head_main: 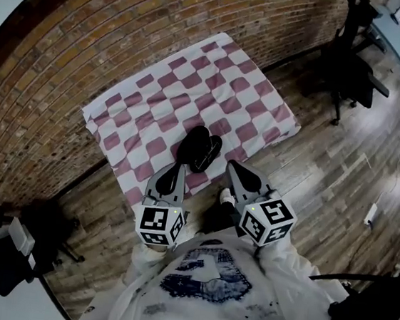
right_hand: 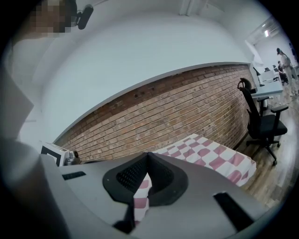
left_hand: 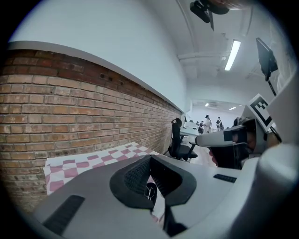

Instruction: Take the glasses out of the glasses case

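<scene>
At centre frame of the head view, the glasses case (head_main: 200, 148) lies on the soft pink-and-white checked cloth (head_main: 194, 83). It is a black, glossy, rounded shell that appears hinged open; the glasses cannot be made out. Expect a light, rigid, slippery case with fragile contents: steady the shell by its edge. Just below it, the left gripper (head_main: 173, 176) and right gripper (head_main: 239, 178) have jaws closed, empty

Head camera looks steeply down from well above on the pink-and-white checked cloth (head_main: 215, 86) beside the red brick wall (head_main: 91, 43); cameras on the left gripper (head_main: 179, 168) and right gripper (head_main: 232, 166) sit low, close behind their own jaws, facing almost level toward that same cloth and wall, shared by all three views.
</scene>
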